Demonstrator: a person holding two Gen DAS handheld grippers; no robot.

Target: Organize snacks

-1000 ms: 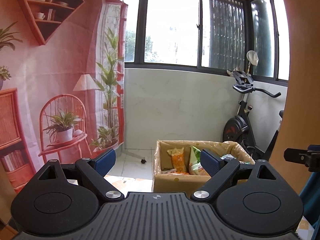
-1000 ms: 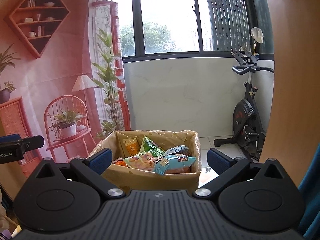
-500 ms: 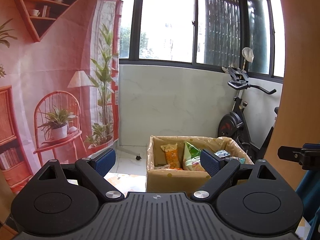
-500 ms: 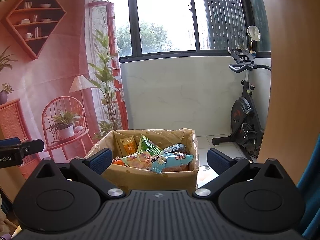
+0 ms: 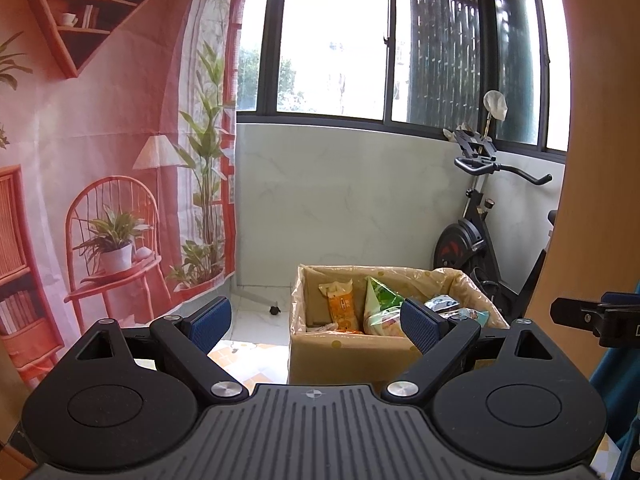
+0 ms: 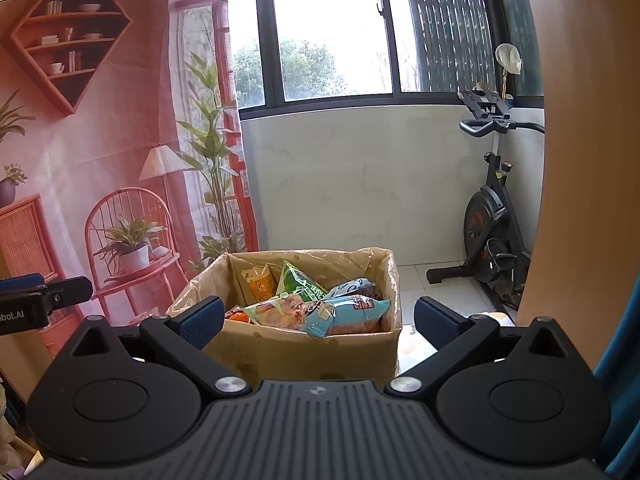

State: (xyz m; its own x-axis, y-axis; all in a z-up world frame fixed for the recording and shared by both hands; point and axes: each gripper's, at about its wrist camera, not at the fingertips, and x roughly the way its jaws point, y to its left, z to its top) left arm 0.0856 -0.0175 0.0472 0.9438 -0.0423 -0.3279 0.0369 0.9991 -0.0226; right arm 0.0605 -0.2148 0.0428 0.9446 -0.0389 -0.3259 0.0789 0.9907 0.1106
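From my left wrist view, going left to right: at nine o'clock hangs a pink printed fabric backdrop showing shelves, a red chair and potted plants. My left gripper fills the bottom, its blue-padded fingers spread wide with nothing between them. Just right of centre, at about five o'clock from the middle of the frame, sits the open brown cardboard box lined with clear plastic, standing on the tiled floor. Inside it I see an orange snack packet upright against the far wall, and a green snack bag just beside it to the right. At three o'clock stands a black exercise bike against the white marble-look wall, and the tip of my other gripper pokes in at the far right edge.

From my right wrist view, the same backdrop is at nine o'clock. My right gripper is also wide apart and empty, one blue pad in front of the box's left corner. The box lies at six o'clock from centre, between the two fingers in the frame but beyond them. A light-blue snack bag lies on top of the pile, near the front right. The bike stands at three o'clock.
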